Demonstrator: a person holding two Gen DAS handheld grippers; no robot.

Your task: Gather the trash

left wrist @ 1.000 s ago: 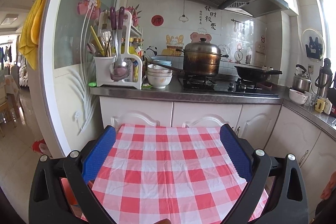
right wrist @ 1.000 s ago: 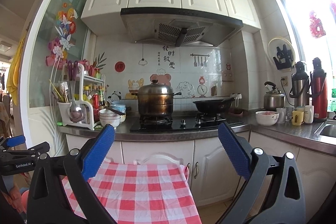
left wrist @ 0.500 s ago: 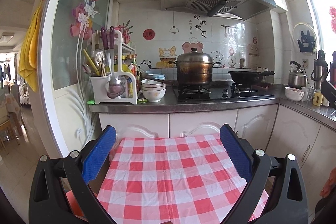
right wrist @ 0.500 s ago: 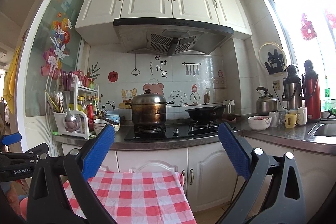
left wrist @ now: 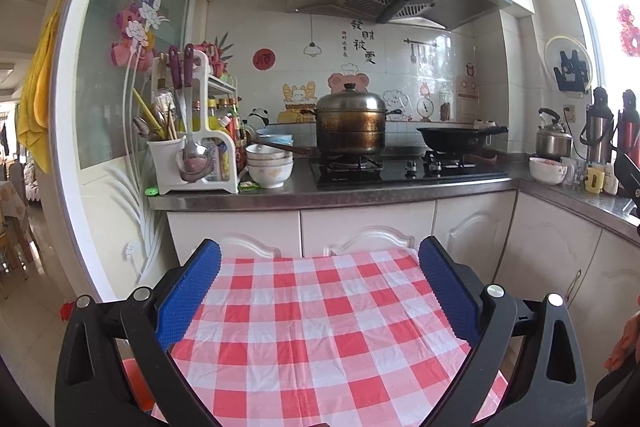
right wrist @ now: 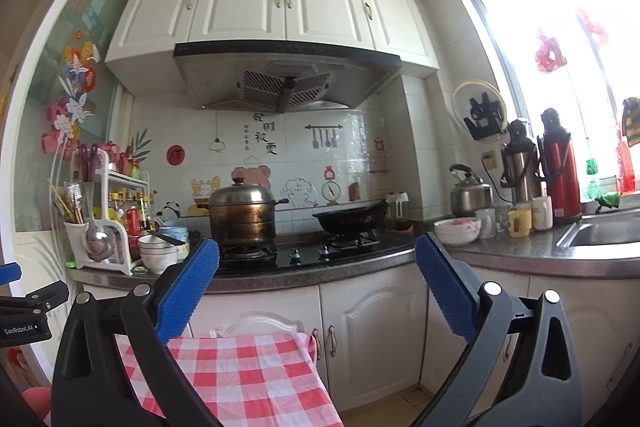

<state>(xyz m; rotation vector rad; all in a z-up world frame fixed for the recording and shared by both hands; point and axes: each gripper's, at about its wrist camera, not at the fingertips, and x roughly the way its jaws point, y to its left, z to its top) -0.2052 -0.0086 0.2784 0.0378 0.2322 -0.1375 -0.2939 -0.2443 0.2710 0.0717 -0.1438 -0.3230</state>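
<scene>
Red-checked cloth point(left wrist: 320, 327) fills the left view under the left tongs point(left wrist: 320, 301), spread wide and empty; small green wrappers point(left wrist: 249, 186), likely the trash, lie on the bench point(left wrist: 360, 193). In the right view, the right tongs point(right wrist: 318, 291) gape too. Searching stage; next, approach the wrappers

Both views toward stove point(left wrist: 408, 165) counter

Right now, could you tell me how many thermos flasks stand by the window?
2: a steel flask beside the kettle, and a red flask to its right, nearer the sink. Others may be hidden.
</scene>
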